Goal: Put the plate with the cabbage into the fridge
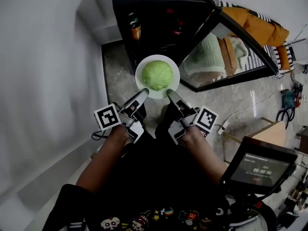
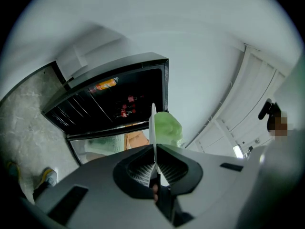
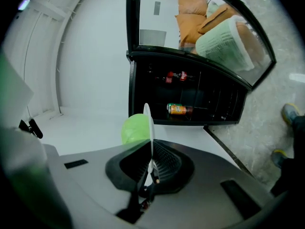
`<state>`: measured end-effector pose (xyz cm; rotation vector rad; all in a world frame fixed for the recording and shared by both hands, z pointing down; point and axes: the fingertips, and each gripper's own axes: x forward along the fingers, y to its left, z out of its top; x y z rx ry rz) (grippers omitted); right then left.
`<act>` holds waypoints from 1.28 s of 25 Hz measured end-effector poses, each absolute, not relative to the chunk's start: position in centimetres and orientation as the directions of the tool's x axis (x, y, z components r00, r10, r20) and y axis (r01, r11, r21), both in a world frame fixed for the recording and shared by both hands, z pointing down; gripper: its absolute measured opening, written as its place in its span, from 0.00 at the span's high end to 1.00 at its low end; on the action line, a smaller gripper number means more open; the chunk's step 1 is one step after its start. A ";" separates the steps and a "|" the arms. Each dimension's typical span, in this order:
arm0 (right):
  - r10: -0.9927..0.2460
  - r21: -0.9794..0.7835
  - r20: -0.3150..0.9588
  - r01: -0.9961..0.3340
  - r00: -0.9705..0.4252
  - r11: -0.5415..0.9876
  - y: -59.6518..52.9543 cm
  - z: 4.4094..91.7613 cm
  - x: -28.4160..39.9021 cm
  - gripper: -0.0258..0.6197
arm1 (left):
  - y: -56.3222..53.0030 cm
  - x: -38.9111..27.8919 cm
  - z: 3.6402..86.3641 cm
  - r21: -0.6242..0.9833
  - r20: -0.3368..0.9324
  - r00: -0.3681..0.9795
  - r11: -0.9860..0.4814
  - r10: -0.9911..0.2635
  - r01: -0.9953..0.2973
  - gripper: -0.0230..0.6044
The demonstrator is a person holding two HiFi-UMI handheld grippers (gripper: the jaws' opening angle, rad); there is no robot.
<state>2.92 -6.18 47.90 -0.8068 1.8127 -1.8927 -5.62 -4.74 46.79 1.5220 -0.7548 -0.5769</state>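
A white plate (image 1: 142, 75) carries a pale green cabbage (image 1: 157, 74) in front of the open black fridge (image 1: 159, 18). My left gripper (image 1: 142, 95) is shut on the plate's near left rim and my right gripper (image 1: 170, 94) is shut on its near right rim. In the left gripper view the plate (image 2: 153, 123) shows edge-on between the jaws, with the cabbage (image 2: 168, 128) to its right. In the right gripper view the plate (image 3: 148, 123) is also edge-on, with the cabbage (image 3: 134, 129) to its left.
The fridge's glass door (image 1: 226, 52) stands swung open to the right. An orange can (image 1: 135, 29) and red bottles (image 1: 174, 27) sit on the fridge shelves. A white wall (image 1: 48, 71) runs along the left. A screen on a stand (image 1: 260, 167) is at lower right.
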 end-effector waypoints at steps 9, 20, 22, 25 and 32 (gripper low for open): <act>-0.634 -0.986 0.162 -0.150 -0.756 -0.073 -6.1 48.3 3.0 0.93 | -4.8 -5.7 47.7 0.996 0.057 0.662 -0.002 -0.747 -0.087 0.94; -0.627 -0.986 0.168 -0.122 -0.761 -0.117 -6.1 48.8 3.0 0.93 | -4.8 -5.6 47.9 0.992 0.110 0.655 0.041 -0.748 -0.120 0.94; -0.652 -0.989 0.149 -0.106 -0.743 -0.106 -6.1 48.6 3.0 0.93 | -5.0 -5.6 47.5 0.991 0.107 0.676 0.020 -0.729 -0.135 0.94; -0.686 -0.989 0.147 -0.113 -0.713 -0.094 -6.0 47.9 3.3 0.93 | -5.2 -5.3 47.0 0.991 0.099 0.706 0.008 -0.701 -0.131 0.94; -0.682 -0.985 0.172 -0.134 -0.711 -0.108 -6.1 47.8 3.3 0.93 | -5.3 -5.3 46.6 0.993 0.096 0.695 0.016 -0.713 -0.121 0.94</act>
